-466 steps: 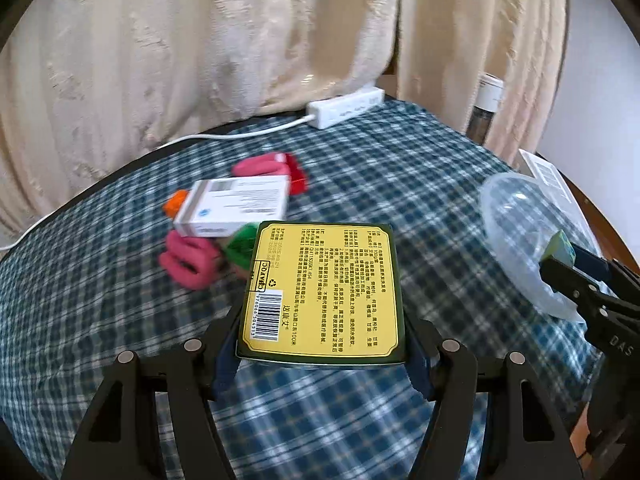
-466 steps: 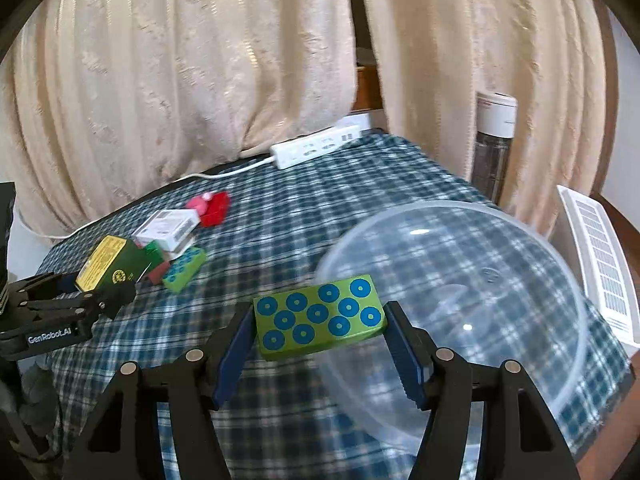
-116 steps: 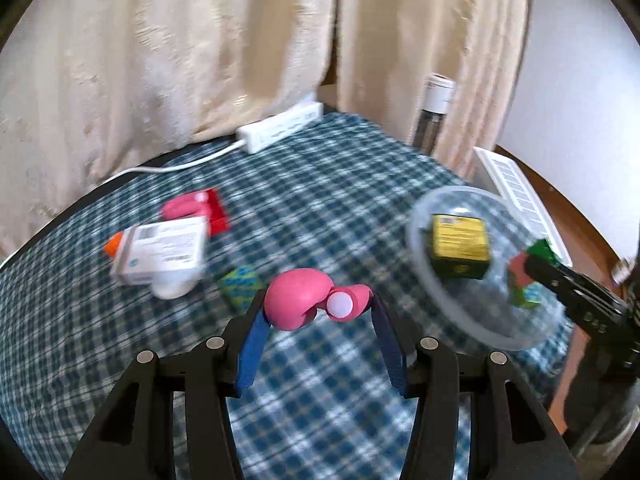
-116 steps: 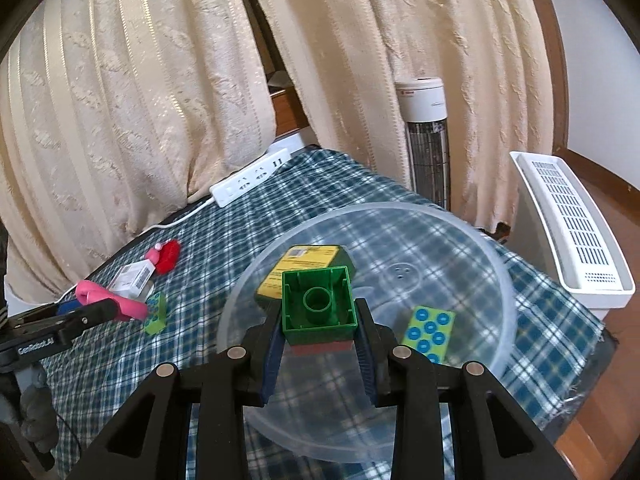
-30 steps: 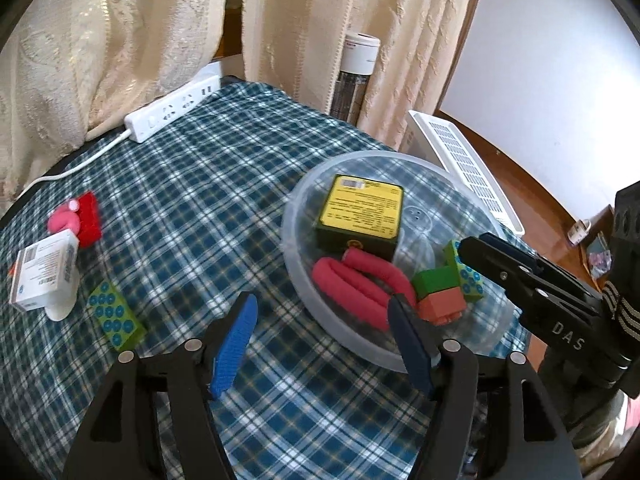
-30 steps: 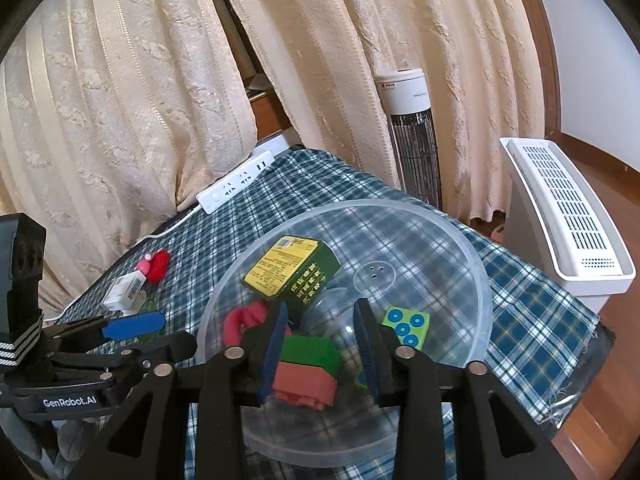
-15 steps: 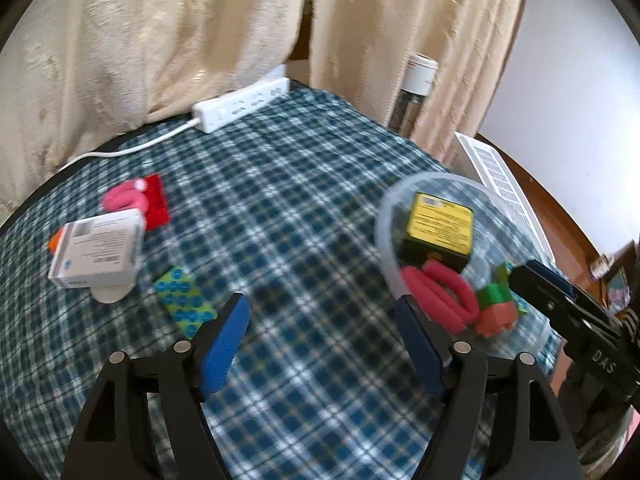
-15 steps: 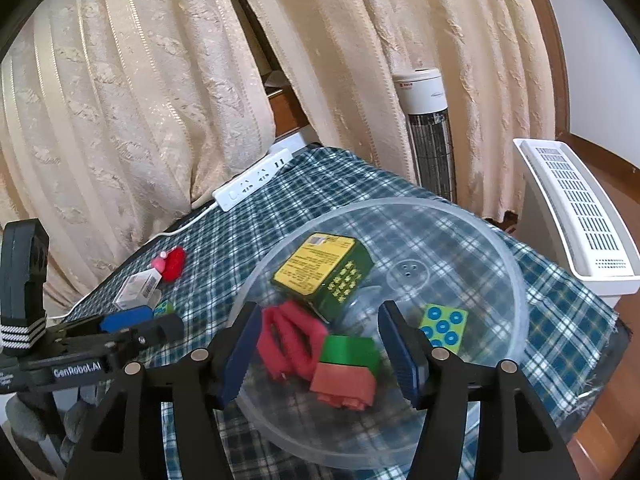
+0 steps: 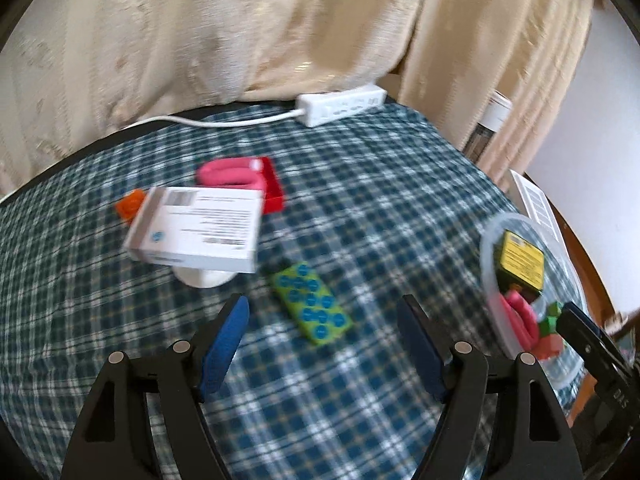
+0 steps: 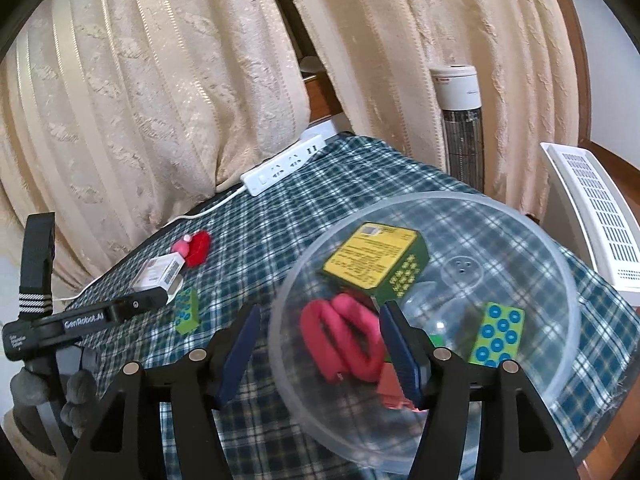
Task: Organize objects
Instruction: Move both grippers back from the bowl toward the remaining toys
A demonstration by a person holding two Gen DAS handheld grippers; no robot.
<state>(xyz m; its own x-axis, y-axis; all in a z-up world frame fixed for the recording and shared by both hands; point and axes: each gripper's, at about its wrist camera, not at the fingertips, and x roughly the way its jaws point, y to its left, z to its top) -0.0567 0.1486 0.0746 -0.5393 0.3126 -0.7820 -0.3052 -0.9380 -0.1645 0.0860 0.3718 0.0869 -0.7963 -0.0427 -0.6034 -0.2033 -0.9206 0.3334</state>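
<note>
Our left tongs (image 9: 322, 330) gape empty above the dotted block (image 9: 311, 302) at centre; our right tongs (image 10: 318, 342), just spread, straddle the bowl (image 10: 568, 300) rim, gripping nothing.

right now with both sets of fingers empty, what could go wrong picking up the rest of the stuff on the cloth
1. The white box rests on top of a white round piece and leans against other items, so grabbing it may knock them around.
2. The clear bowl sits near the table's corner; a push from the right gripper could slide it off.
</note>
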